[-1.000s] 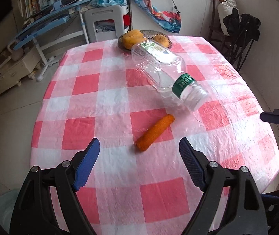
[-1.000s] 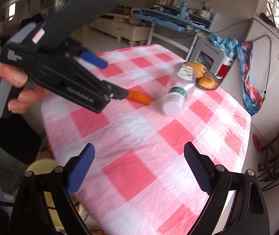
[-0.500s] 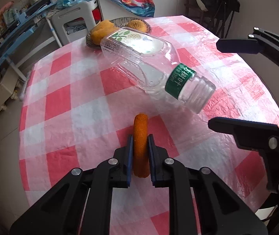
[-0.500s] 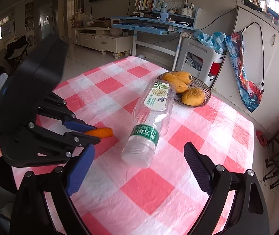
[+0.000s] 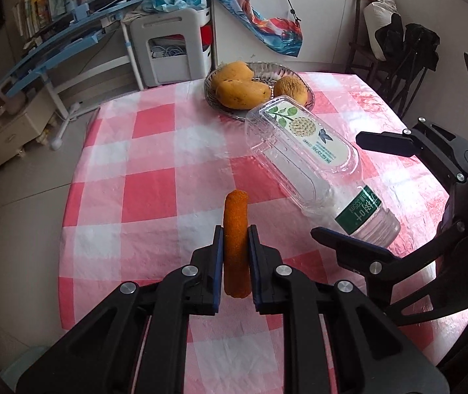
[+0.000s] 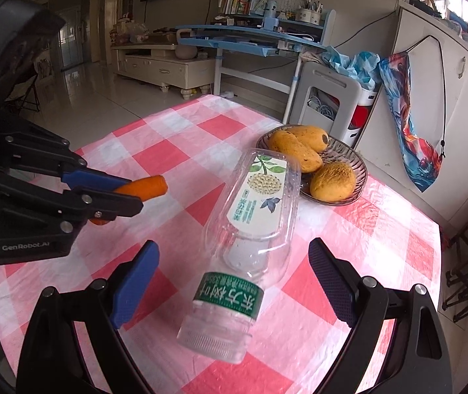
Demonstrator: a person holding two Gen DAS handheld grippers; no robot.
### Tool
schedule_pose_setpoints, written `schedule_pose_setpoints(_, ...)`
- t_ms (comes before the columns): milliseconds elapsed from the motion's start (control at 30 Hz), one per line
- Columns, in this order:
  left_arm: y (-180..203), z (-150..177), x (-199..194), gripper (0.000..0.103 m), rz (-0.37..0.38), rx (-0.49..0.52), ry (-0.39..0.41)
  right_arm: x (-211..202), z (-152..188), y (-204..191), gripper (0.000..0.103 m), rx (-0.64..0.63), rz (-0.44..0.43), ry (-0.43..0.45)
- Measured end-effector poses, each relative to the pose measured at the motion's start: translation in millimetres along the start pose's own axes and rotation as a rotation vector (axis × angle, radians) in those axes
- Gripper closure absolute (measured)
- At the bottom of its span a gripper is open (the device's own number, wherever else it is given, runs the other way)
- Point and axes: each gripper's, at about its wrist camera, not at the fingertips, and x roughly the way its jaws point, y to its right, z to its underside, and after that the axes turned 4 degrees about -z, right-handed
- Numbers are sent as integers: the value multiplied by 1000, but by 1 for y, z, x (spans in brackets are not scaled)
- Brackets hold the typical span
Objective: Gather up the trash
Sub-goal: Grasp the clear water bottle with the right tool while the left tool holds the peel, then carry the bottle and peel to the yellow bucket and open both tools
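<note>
Checked table [image 5: 155, 177] bears bottle [image 5: 302, 161] (lying flat) and fruit dish [image 5: 286, 72].

Both cameras ride close above the checked tabletop [image 5: 142, 197], tilted steeply down along their own jaws. The left wrist view faces the white cabinet; the right wrist view looks from beside it toward the blue desk [image 6: 250, 37]. Both share the plastic bottle [image 5: 306, 161] and fruit bowl [image 6: 342, 161].

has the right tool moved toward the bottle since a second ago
Yes. In the right wrist view the bottle now lies between the open right tool, its mouth nearest; earlier it lay far off near the fruit bowl.
</note>
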Motion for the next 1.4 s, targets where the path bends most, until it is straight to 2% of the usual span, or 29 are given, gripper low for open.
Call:
schedule_pose_setpoints(267,-4,-5,4,89,-18,-18,-1,7,-9,8,16,42,1,5)
schedule_pose_setpoints(333,-5,-5,4,89,-21,-22,-2,10,-9,8,22,45,-5,-7)
schedule_pose_setpoints(467,-7,-5,4,89,-27,-29,-5,11,-8,8,43,58,-30,-29)
schedule_pose_setpoints(700,-10,-4,-1,89,-33,-44,3,1,-3,13,44,107,-99,-30)
schedule_pose_setpoints(900,-17,-1,-11,89,-37,-80,18,-24,5,36,45,312,-266,76)
schedule_pose_setpoints(1033,-22,5,-19,89,-34,-107,26,-43,8,36,45,376,-371,152)
schedule_pose_setpoints(1233,-28,19,-38,89,-26,-143,48,-74,12,15,45,334,-475,210)
schedule_pose_setpoints(1400,-31,41,-64,89,-35,-163,76,-103,21,-19,45,219,-604,203)
